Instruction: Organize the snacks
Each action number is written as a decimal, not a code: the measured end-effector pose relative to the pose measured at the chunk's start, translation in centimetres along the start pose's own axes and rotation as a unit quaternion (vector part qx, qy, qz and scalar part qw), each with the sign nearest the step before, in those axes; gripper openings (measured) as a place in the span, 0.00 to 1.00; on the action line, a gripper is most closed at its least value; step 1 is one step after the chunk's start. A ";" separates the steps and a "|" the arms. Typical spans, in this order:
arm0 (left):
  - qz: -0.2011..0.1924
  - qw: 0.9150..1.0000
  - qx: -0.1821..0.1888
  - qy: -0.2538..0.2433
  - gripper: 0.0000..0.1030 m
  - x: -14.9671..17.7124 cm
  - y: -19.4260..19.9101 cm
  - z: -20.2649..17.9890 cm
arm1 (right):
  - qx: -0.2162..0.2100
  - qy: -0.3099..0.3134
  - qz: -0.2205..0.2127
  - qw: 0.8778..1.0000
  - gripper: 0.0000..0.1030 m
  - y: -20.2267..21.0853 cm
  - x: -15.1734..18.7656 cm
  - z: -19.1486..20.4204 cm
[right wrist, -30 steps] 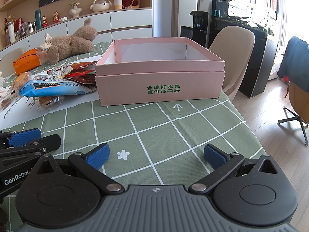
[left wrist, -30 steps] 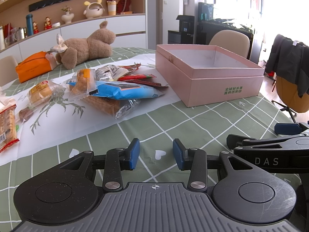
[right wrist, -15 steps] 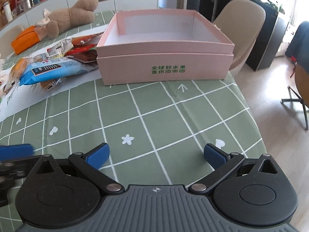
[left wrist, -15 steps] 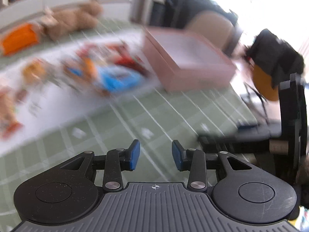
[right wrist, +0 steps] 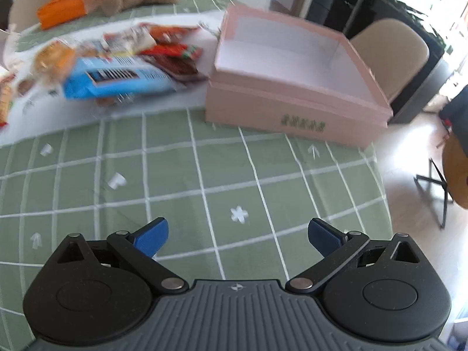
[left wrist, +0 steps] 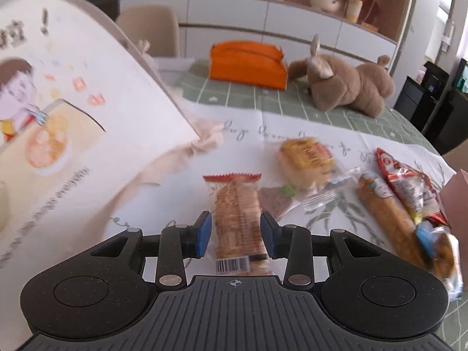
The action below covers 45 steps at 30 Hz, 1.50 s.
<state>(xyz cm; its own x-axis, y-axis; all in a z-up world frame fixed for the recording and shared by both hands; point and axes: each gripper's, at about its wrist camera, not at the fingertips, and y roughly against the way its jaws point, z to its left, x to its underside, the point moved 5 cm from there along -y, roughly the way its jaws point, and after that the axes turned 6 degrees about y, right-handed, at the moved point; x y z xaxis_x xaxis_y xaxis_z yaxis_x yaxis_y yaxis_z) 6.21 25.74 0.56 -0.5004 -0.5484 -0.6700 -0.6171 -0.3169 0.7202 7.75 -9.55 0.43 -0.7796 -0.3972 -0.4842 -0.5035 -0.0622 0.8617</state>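
Snacks are lying in a loose pile on a white cloth [left wrist: 263,122] spread over the green checked counter [right wrist: 204,175]. In the left wrist view a biscuit packet [left wrist: 237,219] with a red top edge is lying lengthwise between the blue pads of the left claw [left wrist: 235,235]; the jaws are standing narrow, a sliver of gap showing on each side, so the pads are not pressing it. At 1 o'clock from it a yellow cake packet [left wrist: 307,161] is resting, and at 3 o'clock a long bread stick [left wrist: 386,213] and a red packet [left wrist: 409,187] are lying side by side. A large printed bag [left wrist: 73,117] is filling the 10 o'clock side.

The right claw [right wrist: 237,235] is hanging wide and empty above bare counter. A pink box [right wrist: 295,87], open and empty, is sitting at its 12 o'clock, with a blue packet [right wrist: 117,79] just left of the box.
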 end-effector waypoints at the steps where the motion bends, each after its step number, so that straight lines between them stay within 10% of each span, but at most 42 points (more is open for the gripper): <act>1: -0.002 1.000 0.002 -0.004 0.45 -0.1 -0.4 0.0 | -0.017 -0.009 -0.009 1.000 0.99 0.7 -1.0 -0.1; 9: 0.016 0.998 0.044 -0.032 0.39 2.2 0.2 0.0 | -0.132 -0.016 -0.058 0.989 0.95 2.8 -11.5 4.1; 14: 0.040 0.996 0.079 -0.021 0.39 5.0 2.7 1.0 | -0.167 0.031 -0.032 0.985 0.33 0.2 -13.2 9.6; 20: 0.051 0.995 0.087 -0.005 0.39 6.8 4.7 1.8 | -0.207 0.099 -0.011 0.973 0.38 0.3 -14.4 15.3; 23: 0.051 0.995 0.087 -0.019 0.39 7.5 5.5 1.7 | -0.198 0.086 -0.046 0.975 0.86 -0.6 -18.9 18.0; 24: 0.052 0.995 0.087 -0.020 0.38 7.7 5.7 1.8 | -0.200 0.073 -0.056 0.976 0.88 -1.3 -20.2 18.9; 33: 0.034 0.998 0.053 0.021 0.38 7.5 6.3 5.0 | -0.168 0.088 -0.003 0.982 0.71 -10.1 -24.4 26.8; 45: 0.045 0.995 0.087 0.031 0.39 6.8 5.1 3.2 | -0.194 0.158 0.068 0.966 0.67 -3.9 -10.7 16.7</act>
<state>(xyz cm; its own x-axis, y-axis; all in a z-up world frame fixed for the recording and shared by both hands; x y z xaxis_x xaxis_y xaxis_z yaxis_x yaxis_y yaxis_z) -2.32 22.86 -0.92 -0.5222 -0.6174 -0.5884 -0.6701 -0.1297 0.7308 11.83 10.21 -0.33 -0.6456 -0.6816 -0.3443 -0.1779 -0.3041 0.9359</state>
